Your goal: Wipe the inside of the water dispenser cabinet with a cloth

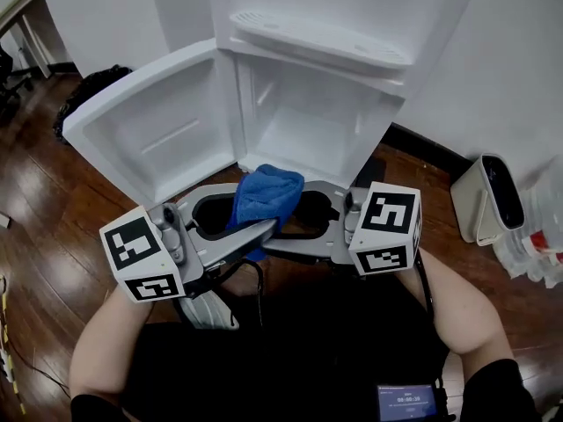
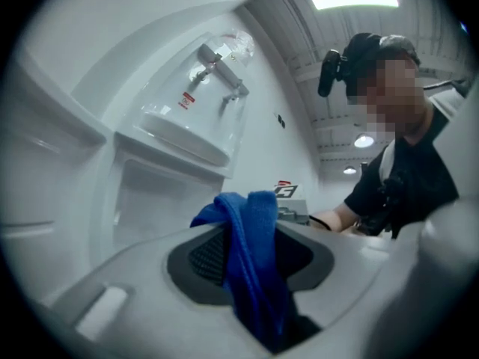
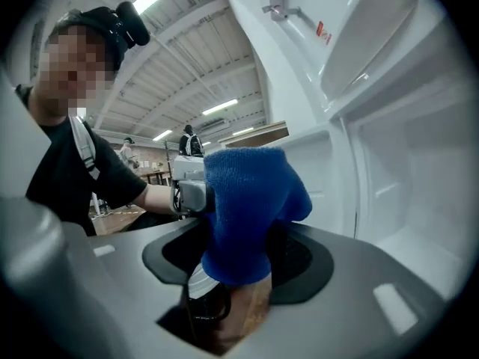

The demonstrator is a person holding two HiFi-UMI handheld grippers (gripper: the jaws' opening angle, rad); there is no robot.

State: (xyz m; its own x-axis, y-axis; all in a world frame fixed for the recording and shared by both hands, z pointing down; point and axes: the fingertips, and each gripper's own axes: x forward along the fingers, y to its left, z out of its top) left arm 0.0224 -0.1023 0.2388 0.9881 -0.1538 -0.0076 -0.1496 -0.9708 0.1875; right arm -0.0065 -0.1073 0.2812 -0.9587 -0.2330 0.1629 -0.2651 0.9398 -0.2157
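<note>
The white water dispenser has its lower cabinet (image 1: 308,121) open, with the door (image 1: 145,134) swung out to the left. A blue cloth (image 1: 268,192) bunches up between my two grippers, which point at each other in front of the cabinet. My left gripper (image 1: 266,229) is shut on the blue cloth (image 2: 251,230), which stands up out of its jaws. My right gripper (image 1: 274,243) is open: the cloth (image 3: 247,200) hangs between its jaws with a gap below where the floor shows. In the right gripper view the left gripper's tip is just behind the cloth.
The drip tray (image 1: 317,38) and the taps (image 2: 221,73) are above the cabinet. A white box-shaped device (image 1: 488,196) and plastic bottles (image 1: 537,236) stand on the wooden floor at the right. A black bag (image 1: 88,90) lies at the back left.
</note>
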